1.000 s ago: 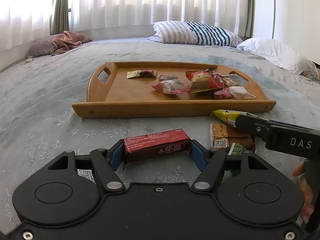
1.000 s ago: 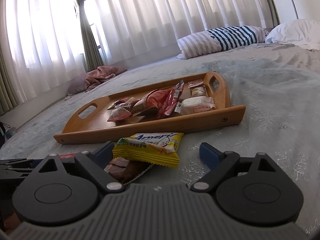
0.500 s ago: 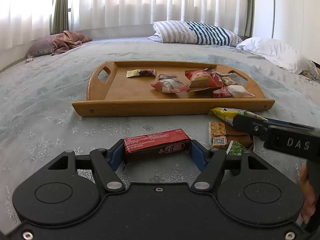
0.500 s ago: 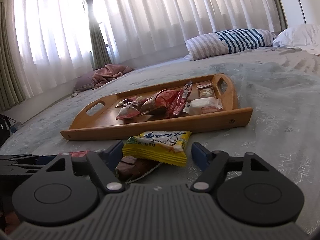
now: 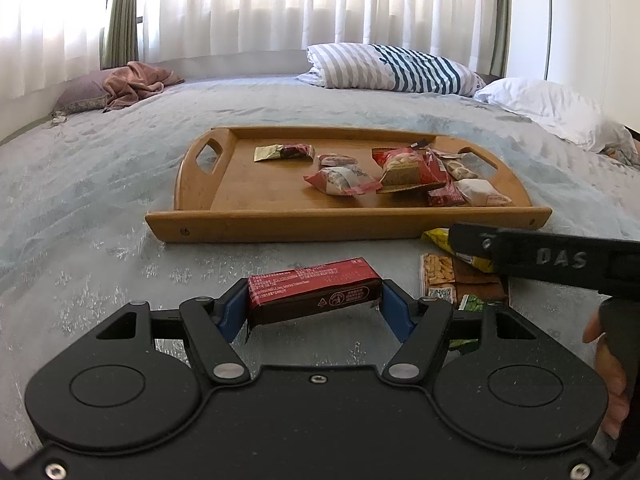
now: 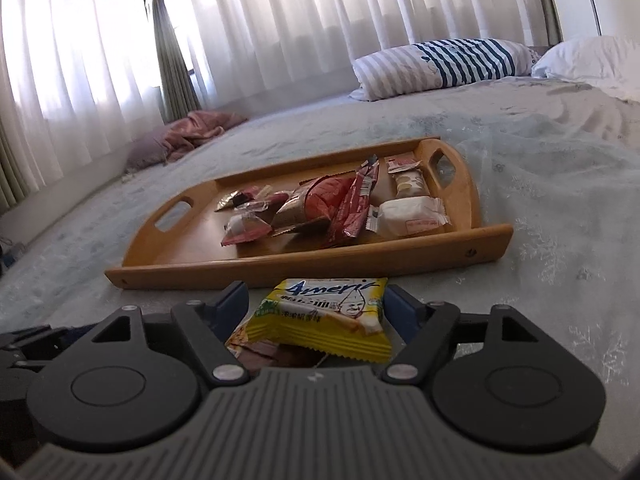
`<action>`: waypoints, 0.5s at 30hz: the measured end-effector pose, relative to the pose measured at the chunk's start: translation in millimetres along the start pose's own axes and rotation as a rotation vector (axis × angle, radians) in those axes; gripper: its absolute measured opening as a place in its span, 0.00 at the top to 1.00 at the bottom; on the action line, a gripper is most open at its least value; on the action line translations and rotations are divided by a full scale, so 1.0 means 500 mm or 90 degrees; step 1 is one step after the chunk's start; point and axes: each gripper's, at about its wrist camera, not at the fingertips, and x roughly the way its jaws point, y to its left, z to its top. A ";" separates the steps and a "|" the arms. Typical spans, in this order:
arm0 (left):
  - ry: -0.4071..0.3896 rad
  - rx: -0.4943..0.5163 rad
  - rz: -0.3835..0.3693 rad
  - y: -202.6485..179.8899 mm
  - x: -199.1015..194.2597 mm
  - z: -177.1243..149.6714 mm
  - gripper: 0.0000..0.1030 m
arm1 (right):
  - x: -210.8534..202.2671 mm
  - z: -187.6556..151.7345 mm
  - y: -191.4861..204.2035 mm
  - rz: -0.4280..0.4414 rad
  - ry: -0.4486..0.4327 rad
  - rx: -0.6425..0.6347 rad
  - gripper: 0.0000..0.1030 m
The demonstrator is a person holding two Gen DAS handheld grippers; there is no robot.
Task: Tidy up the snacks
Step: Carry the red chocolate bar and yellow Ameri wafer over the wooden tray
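Red bar (image 5: 314, 289): lower centre of the left wrist view, lying crosswise between the blue pads (image 5: 232, 312) of the left gripper (image 5: 314, 306), one end tilted up to the right.
Left gripper: jaws half-wide and closed on the red bar, a pad pressing each end.
Yellow packet (image 6: 324, 314): lower centre of the right wrist view, between the fingers of the right gripper (image 6: 316, 310), its crimped edge toward the camera. It rests partly on a brown packet (image 6: 272, 354).
Right gripper: jaws wide and just now opening a little further. The yellow packet sits between them; the pads look close to its sides, but I cannot tell that they press it.
Loose pile: in the left wrist view, right of the red bar, the brown packet (image 5: 476, 284) with a cracker picture, and a green wrapper (image 5: 474, 304) just below it. The right gripper's black finger marked "DAS" crosses above them from the right edge.
Hand (image 5: 608, 364): lower right edge of the left wrist view, on the right gripper's handle.
Tray (image 5: 352, 230): wooden, mid-frame beyond both grippers, on the bedspread (image 5: 80, 200). Snacks (image 5: 400, 172) are bunched in its right half in the left wrist view; the left half is bare wood.
Background: striped pillow (image 5: 388, 68) and white pillow (image 5: 552, 108) at upper right, pink cloth (image 5: 136, 84) at upper left, curtains (image 5: 280, 0) across the top.
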 end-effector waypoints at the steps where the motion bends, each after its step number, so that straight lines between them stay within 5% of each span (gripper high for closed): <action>1: -0.001 0.001 0.000 0.000 0.000 0.001 0.35 | 0.002 -0.001 0.004 -0.006 0.005 -0.010 0.18; 8: -0.006 0.000 -0.001 0.002 -0.001 0.010 0.35 | 0.007 0.000 0.005 -0.025 0.024 -0.023 0.42; 15: -0.018 -0.004 0.000 0.010 -0.002 0.028 0.35 | -0.006 0.003 0.003 -0.024 0.020 -0.022 0.43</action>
